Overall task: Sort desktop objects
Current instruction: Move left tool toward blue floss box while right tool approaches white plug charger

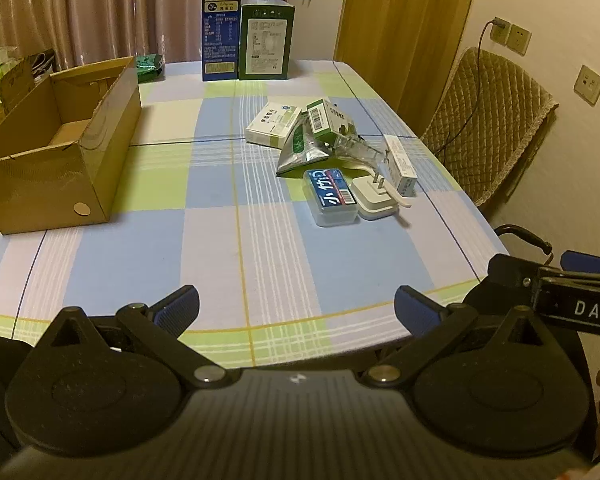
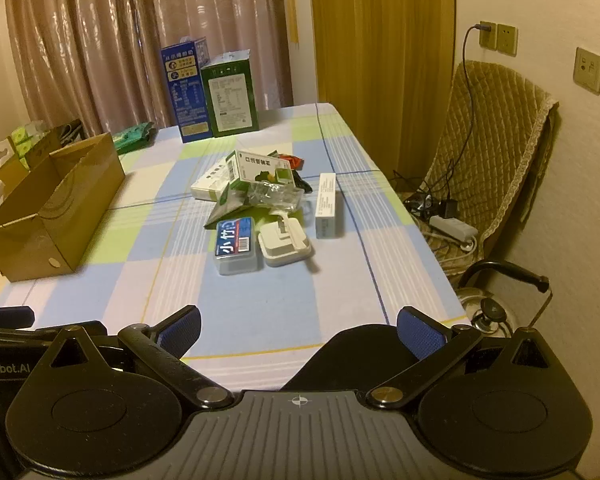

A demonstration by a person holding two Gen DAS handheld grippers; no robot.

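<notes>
Hovering at the near edge of the bench [image 1: 140, 248], both tools empty. Left gripper [image 1: 296, 308] sits at the bottom of its view, jaws spread to full width, nothing between the blue pads. Right gripper [image 2: 298, 330] likewise: jaws wide, nothing held, bottom of its frame.

Items to sort lie in a loose pile right of centre in the left view, centre in the right view, well apart from both grippers. Nearest: a clear plastic case [image 1: 332, 196] with a blue label, touching a white plug adapter [image 1: 374, 196] with prongs up. Behind them: a foil pouch [image 1: 300, 152], a crumpled clear wrapper [image 1: 352, 146], a white box [image 1: 272, 122], a green-and-white box [image 1: 326, 118] tilted on the pile, and a long narrow box [image 1: 400, 164] at the right edge.

An open cardboard box [image 1: 60, 152] stands at the left, probably the destination.

Handling judgement:
- Plastic case: stiff, light, smooth walls, may slip. Take across the short sides.
- Adapter: dense, rigid. Grip the body, not the prongs.
- Cartons: light, crushable. Pinch across the narrow faces.
- Pouch and wrapper: limp, slippery. Pinch an edge. The wrapper's contents are unclear.

Tilted box likely shifts if its neighbours are pulled first.
</notes>
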